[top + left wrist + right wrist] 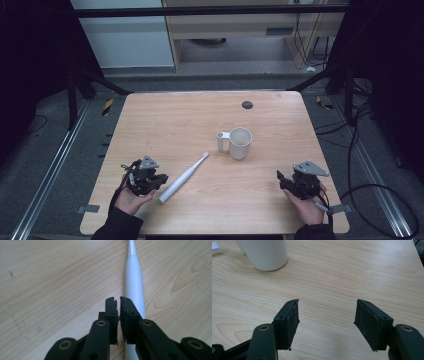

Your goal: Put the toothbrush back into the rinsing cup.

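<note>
A white electric toothbrush [183, 177] lies slantwise on the wooden table [175, 120], its head toward a white mug [240, 143]. My left gripper [161, 180] rests beside the thick end of the handle. In the left gripper view the jaws of the left gripper [117, 301] stand shut with nothing between them, and the toothbrush [134, 277] runs just past their right side. At the table's front right my right gripper [281, 178] is held in a hand. Its jaws are wide open over bare wood in the right gripper view [327, 302], and the mug [265, 255] stands beyond them at the upper left.
A small dark round spot [247, 104] sits near the table's far edge. The mug's handle [221, 141] points left, toward the brush head. Cables [360, 150] trail on the floor to the right of the table, and metal rails run along both sides.
</note>
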